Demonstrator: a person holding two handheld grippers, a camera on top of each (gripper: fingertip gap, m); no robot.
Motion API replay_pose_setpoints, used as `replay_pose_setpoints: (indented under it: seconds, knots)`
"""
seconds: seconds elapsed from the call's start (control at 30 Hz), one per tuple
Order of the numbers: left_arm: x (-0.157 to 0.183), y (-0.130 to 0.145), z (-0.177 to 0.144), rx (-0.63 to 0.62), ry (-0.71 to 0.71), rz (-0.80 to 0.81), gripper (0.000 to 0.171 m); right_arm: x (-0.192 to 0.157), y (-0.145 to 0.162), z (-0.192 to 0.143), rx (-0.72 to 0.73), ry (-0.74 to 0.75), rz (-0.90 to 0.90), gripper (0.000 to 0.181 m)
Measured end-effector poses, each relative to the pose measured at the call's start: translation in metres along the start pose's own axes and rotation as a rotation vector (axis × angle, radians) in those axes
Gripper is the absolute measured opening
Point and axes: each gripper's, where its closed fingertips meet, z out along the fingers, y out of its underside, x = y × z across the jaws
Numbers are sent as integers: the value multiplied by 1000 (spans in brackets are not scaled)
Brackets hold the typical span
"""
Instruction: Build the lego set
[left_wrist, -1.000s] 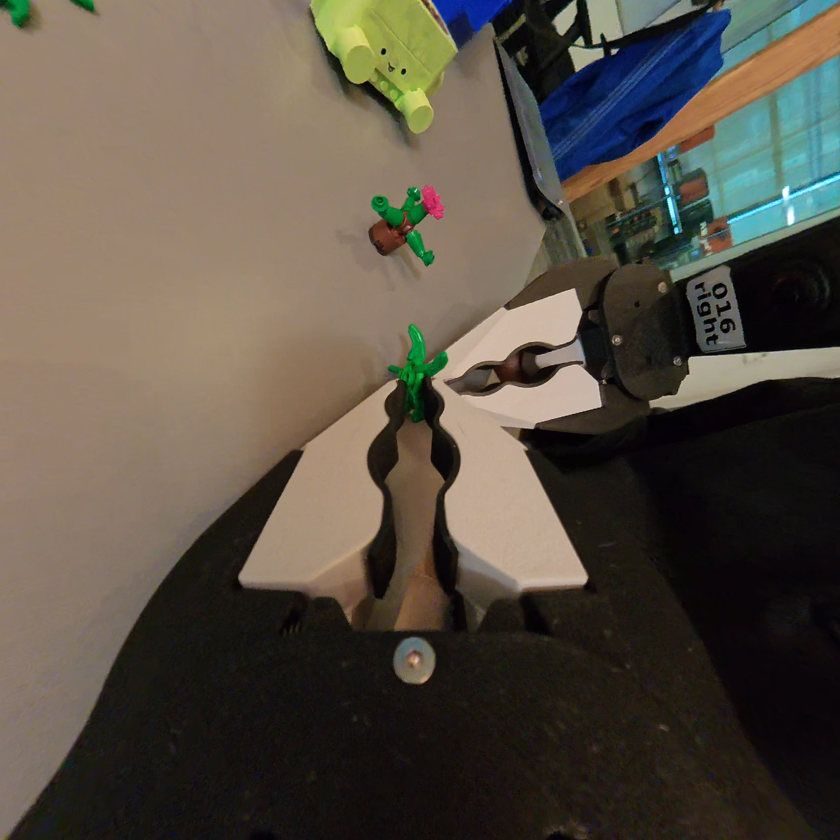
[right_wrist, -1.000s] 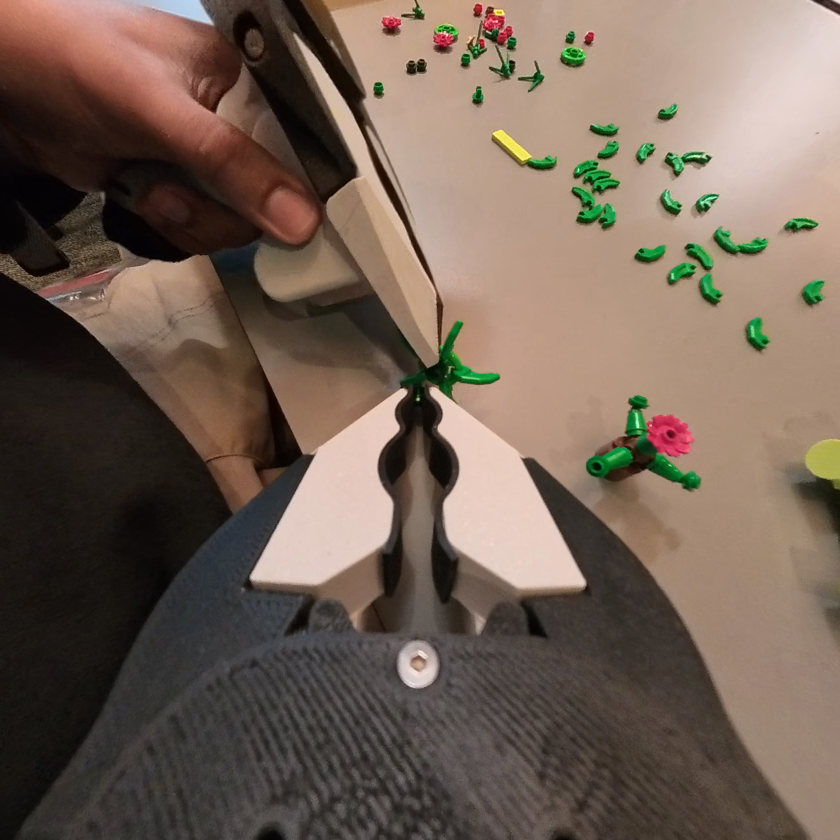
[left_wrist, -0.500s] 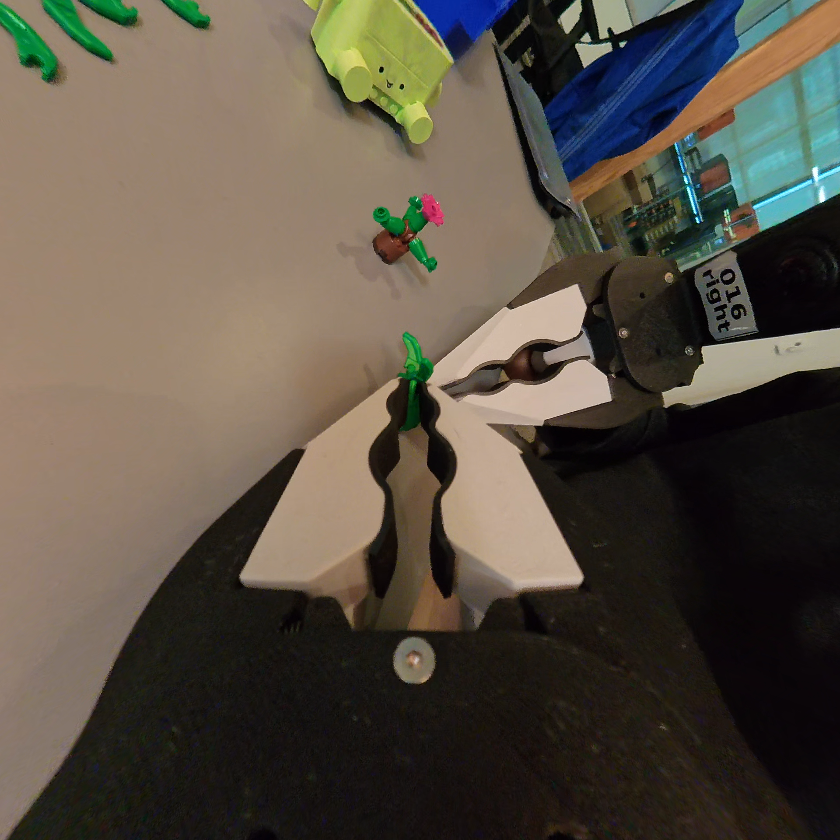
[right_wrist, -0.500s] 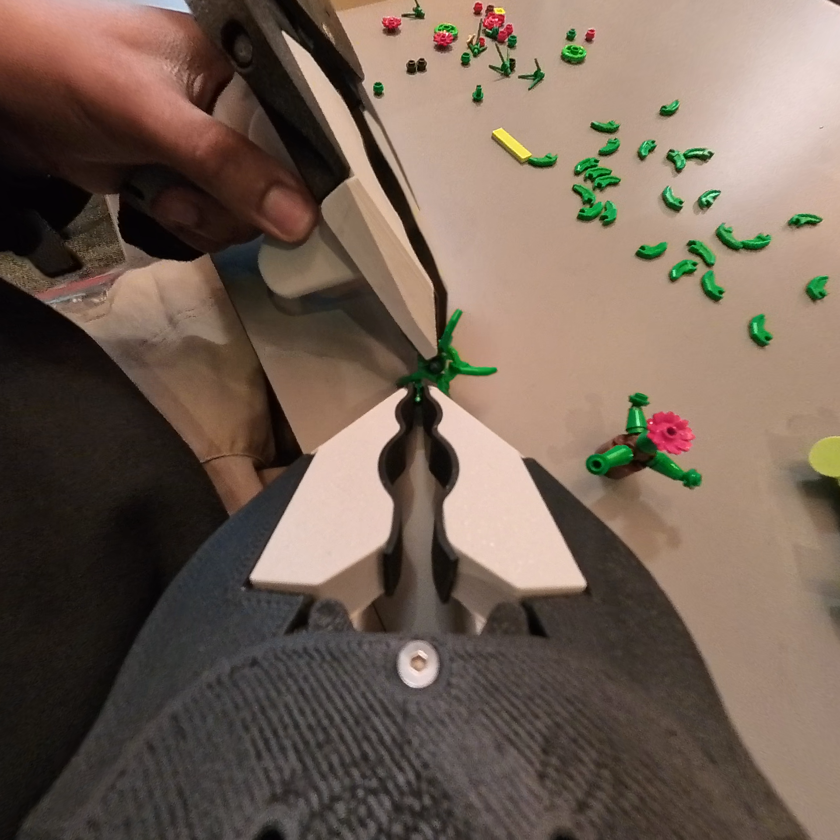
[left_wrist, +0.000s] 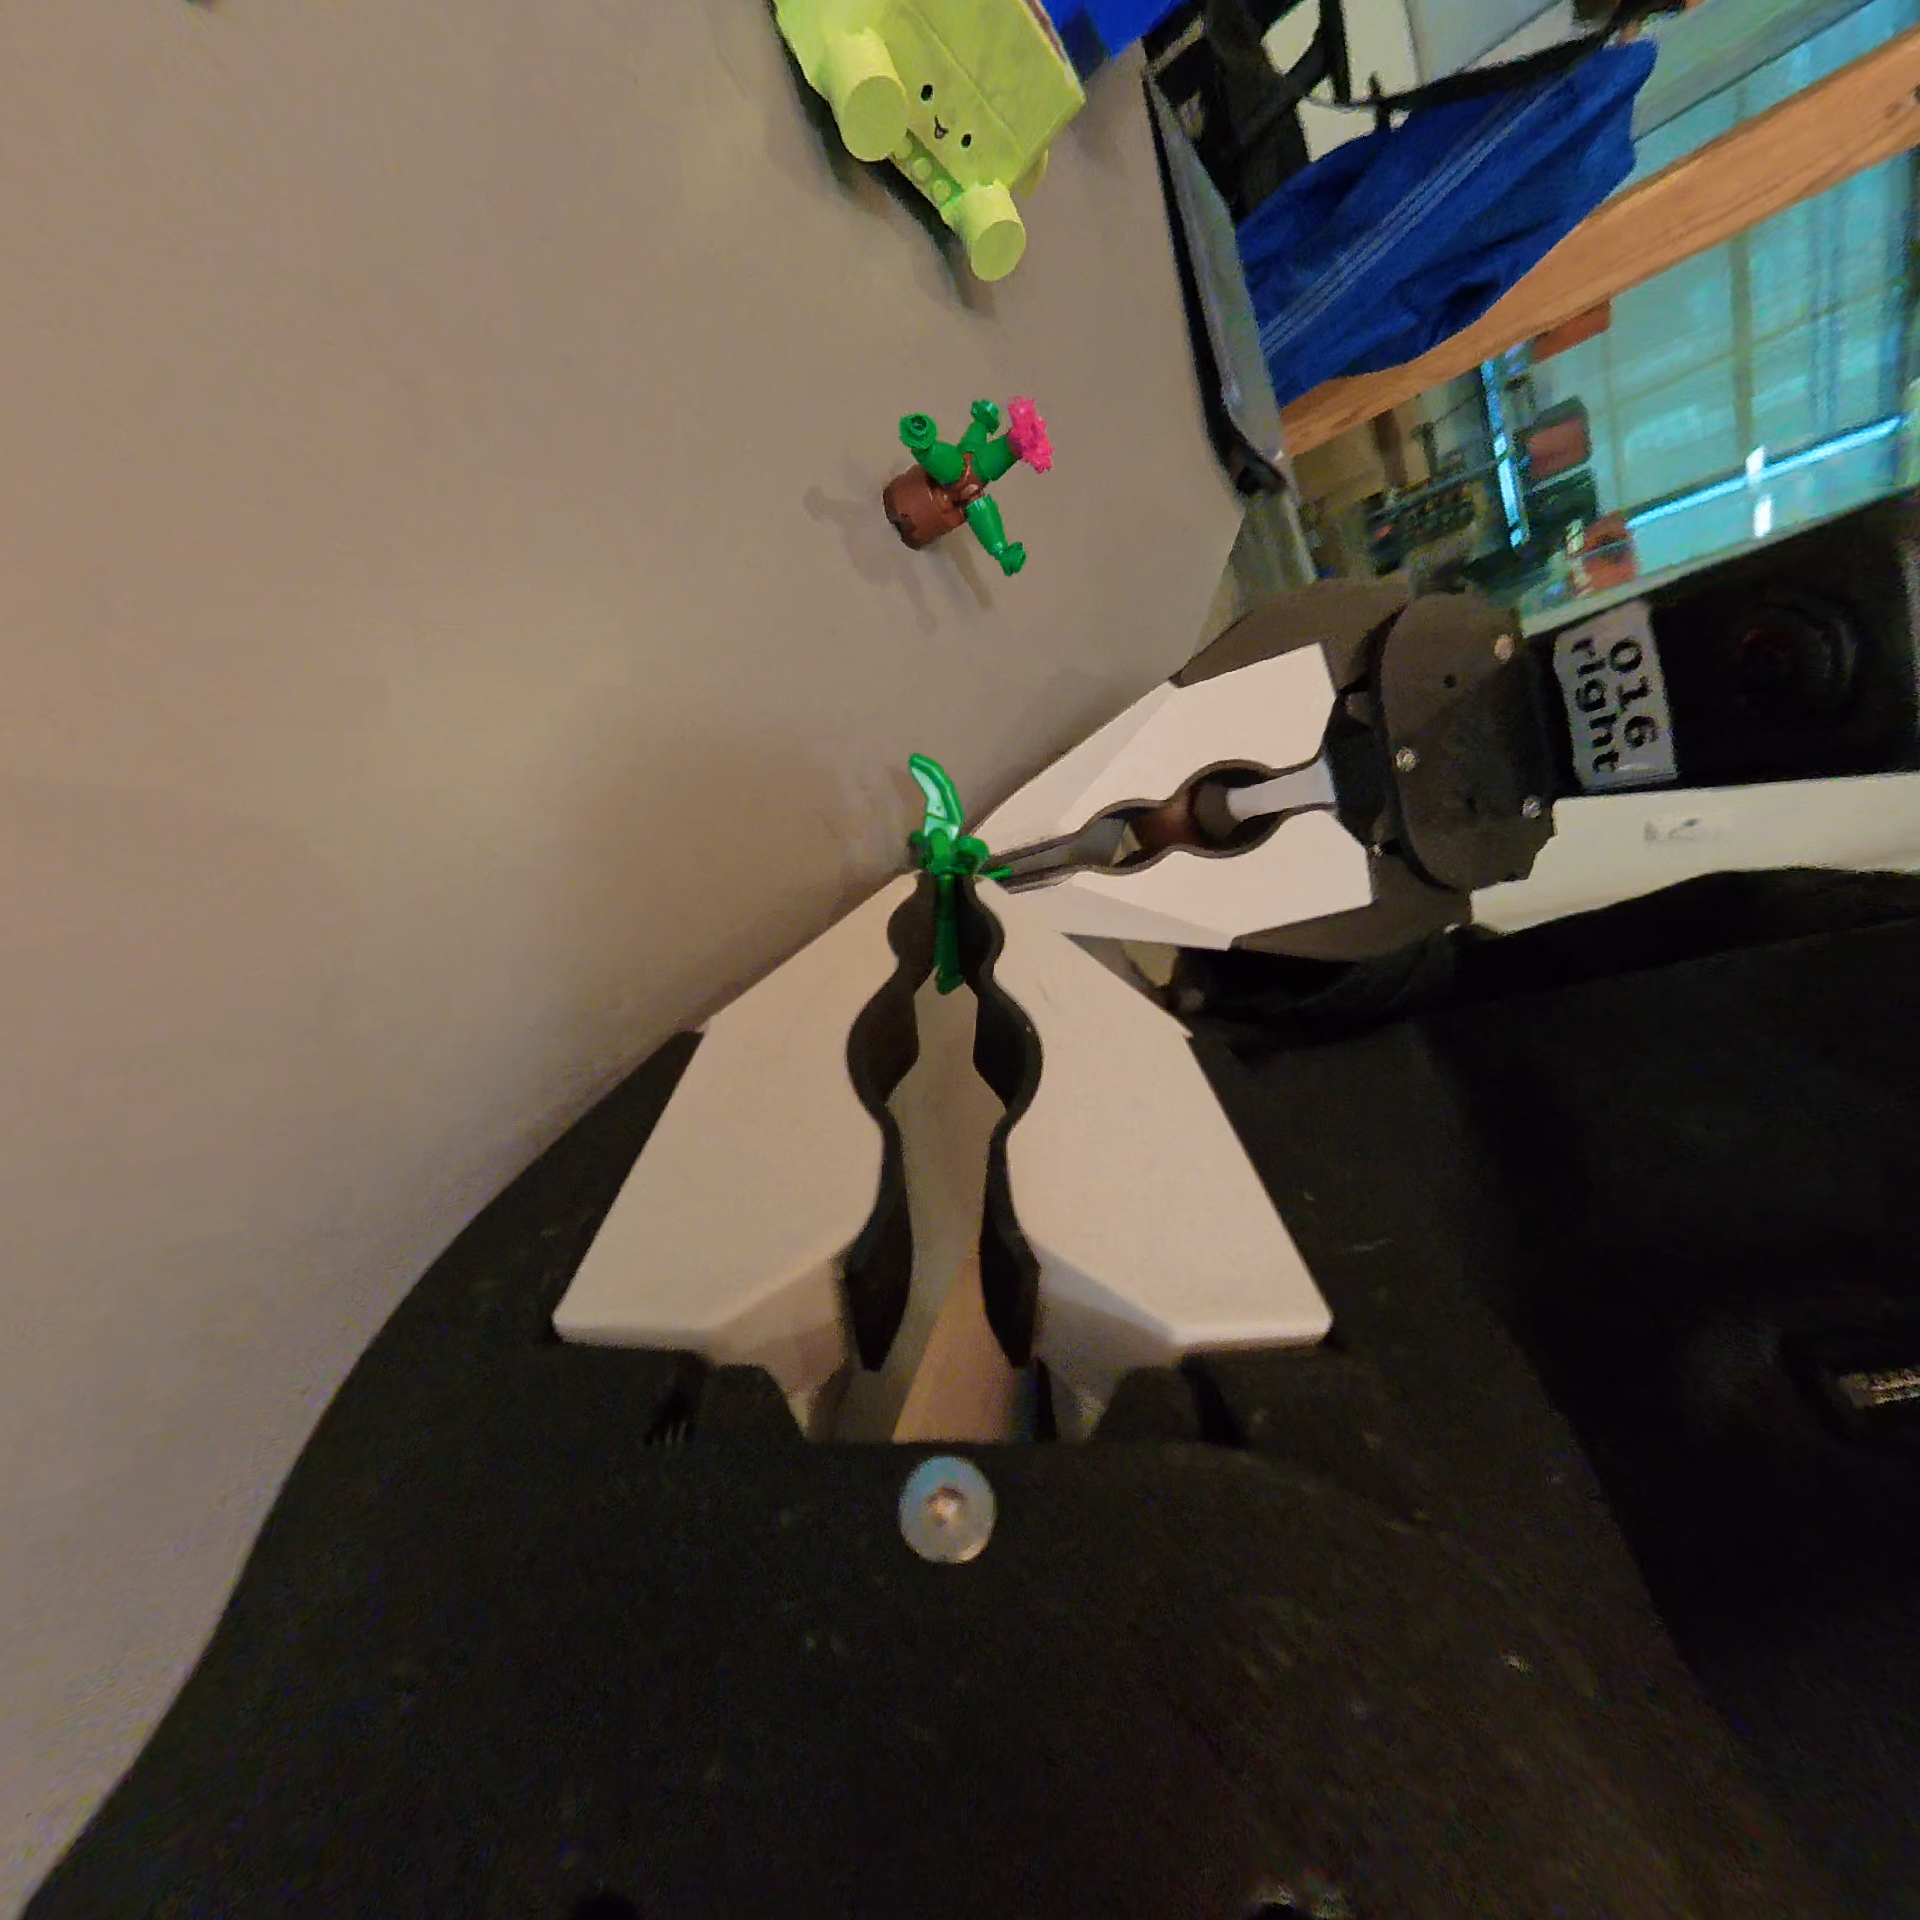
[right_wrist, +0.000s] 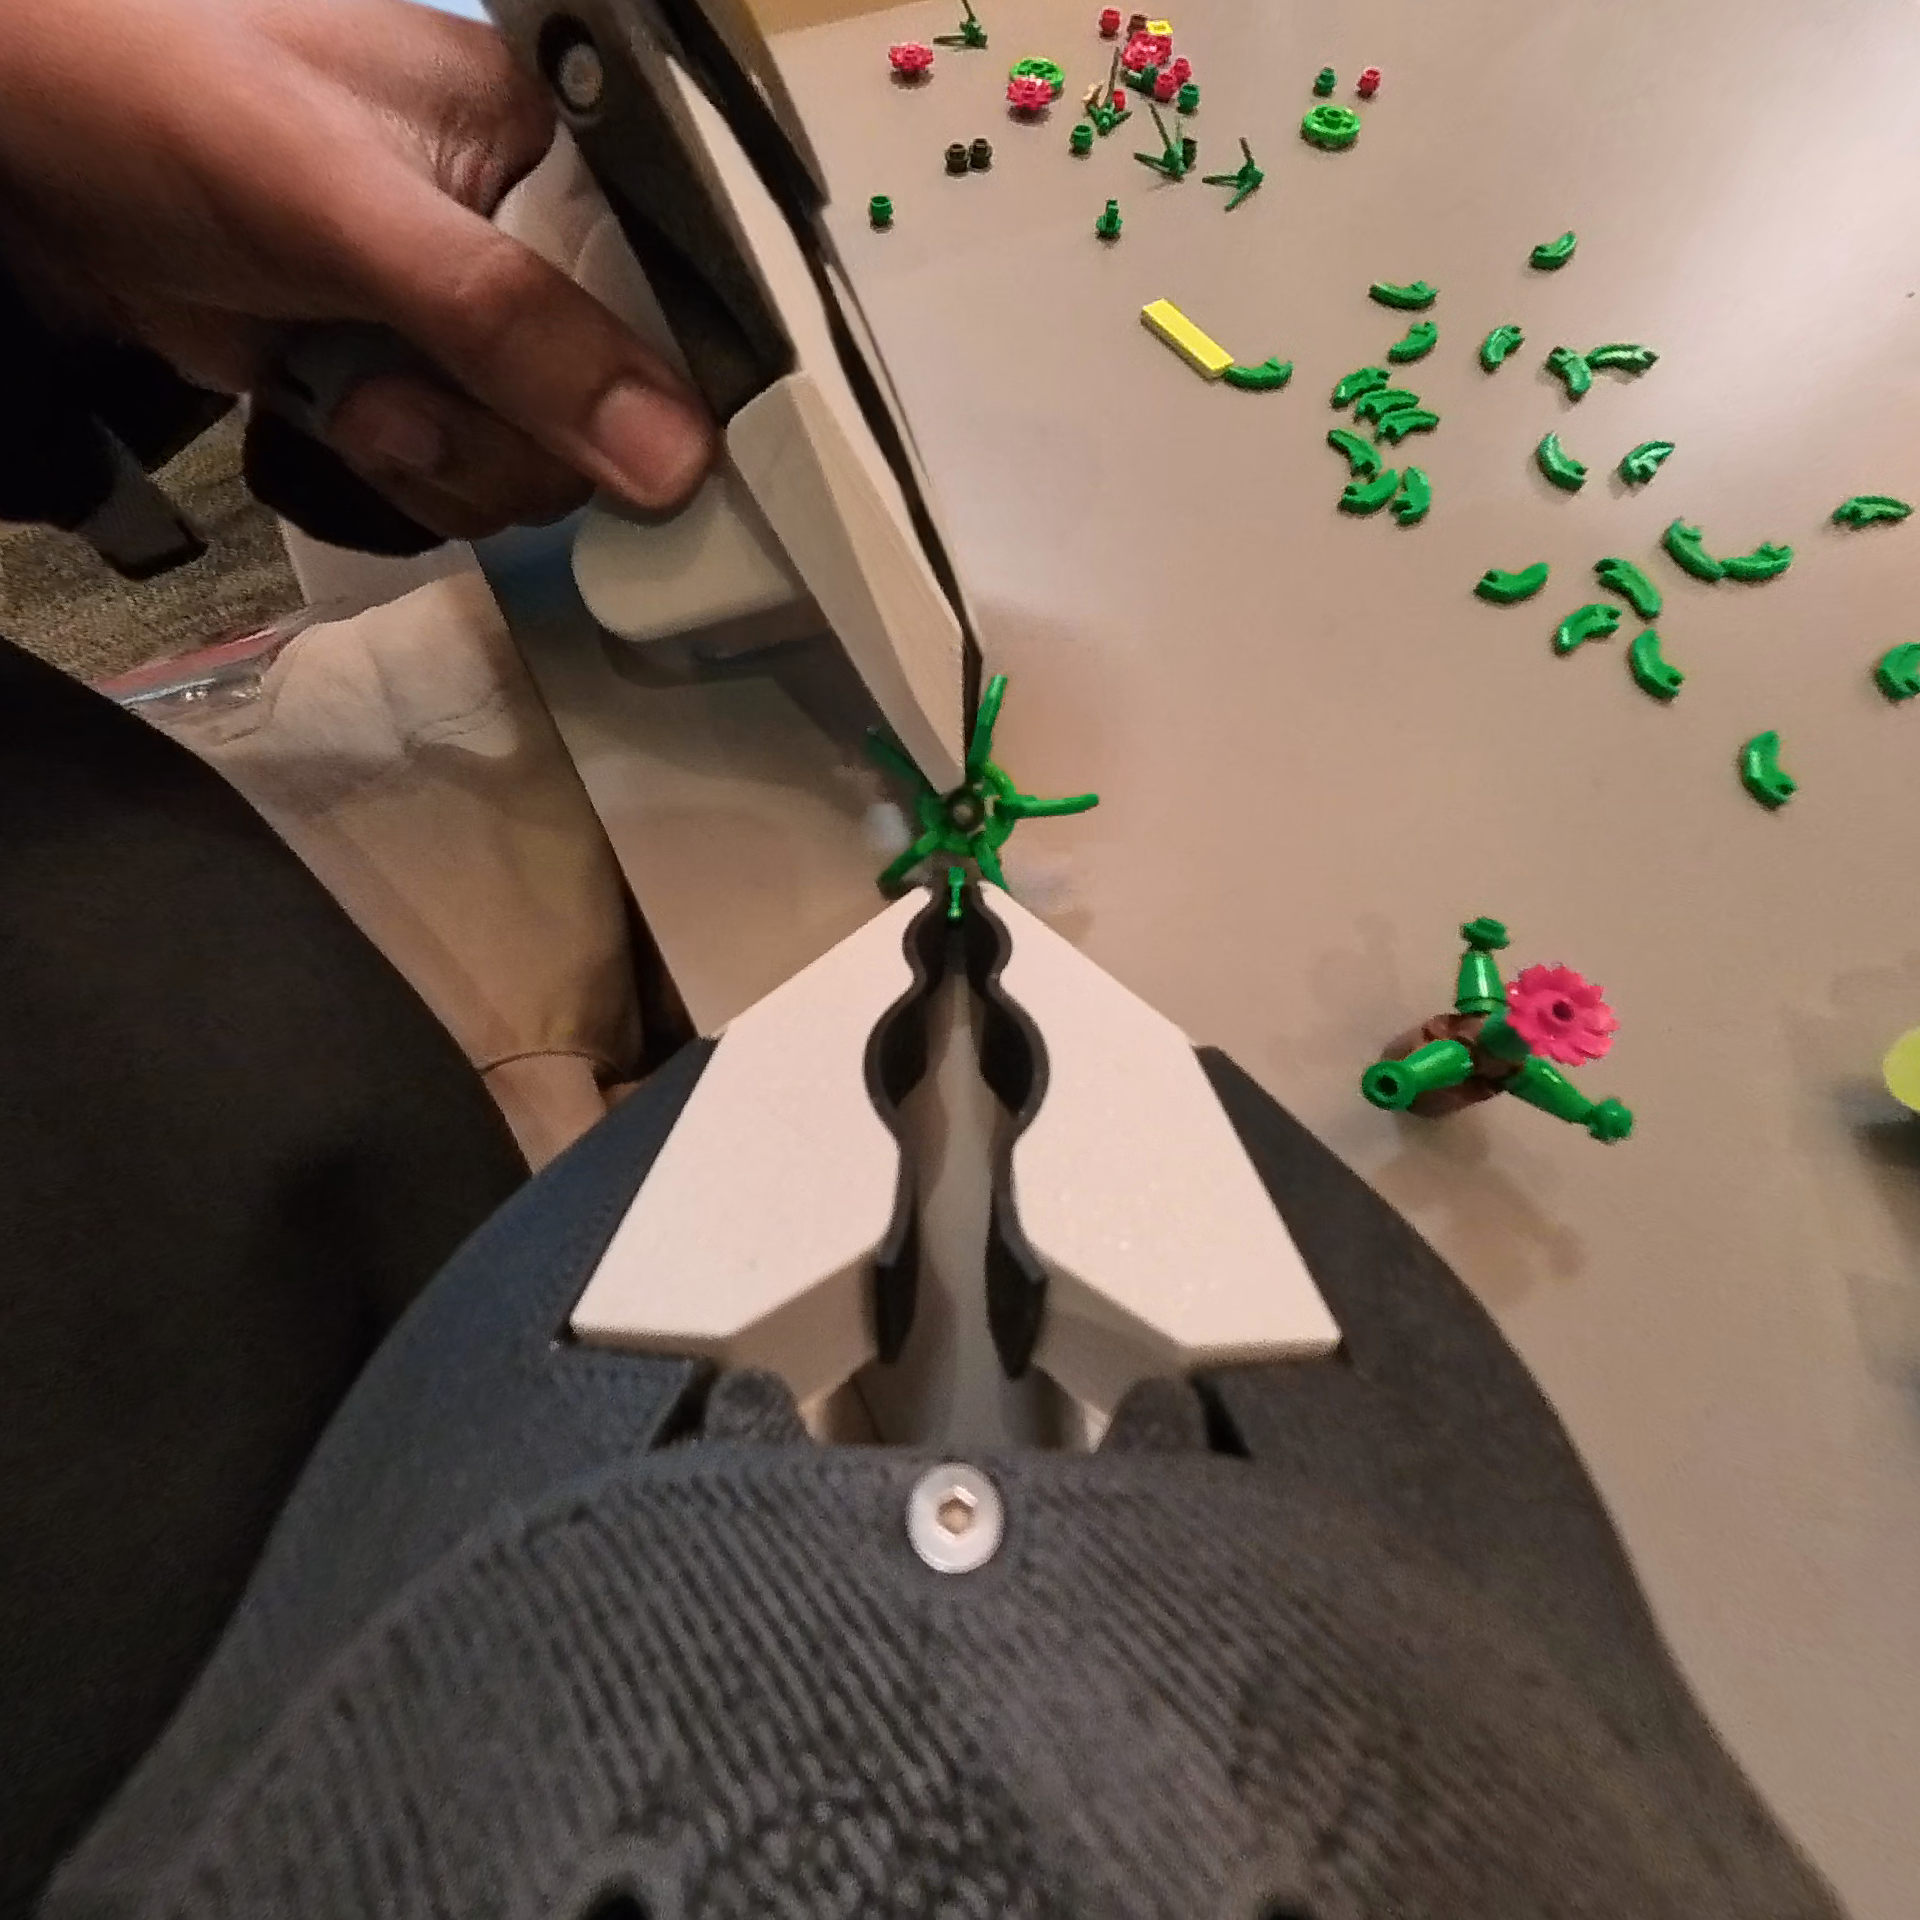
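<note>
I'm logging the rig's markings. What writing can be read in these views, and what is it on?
White sticker with black print on the black body of the right gripper: legible, but I don't copy writing.
Lime-green block figure: a drawn face only, no words.
Shelves behind the window: too blurred to read.

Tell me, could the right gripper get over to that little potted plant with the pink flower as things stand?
Probably not yet: the path across the table to the potted plant looks free, but the right gripper is shut on a small green stem piece.
</note>
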Motion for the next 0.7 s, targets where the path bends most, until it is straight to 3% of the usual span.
replay_pose_setpoints:
  seconds: [0.27,0.43,0.7]
  knots:
    - [10,-16,-9,181,156,-113,0,2,-12,-2,76,41,1,2]
    - [24,-30,-22,295,314,-182,0,7,-33,-17,229,49,60,1]
    - [45,-32,-22,303,479,-241,2,9,-48,-31,330,62,57,1]
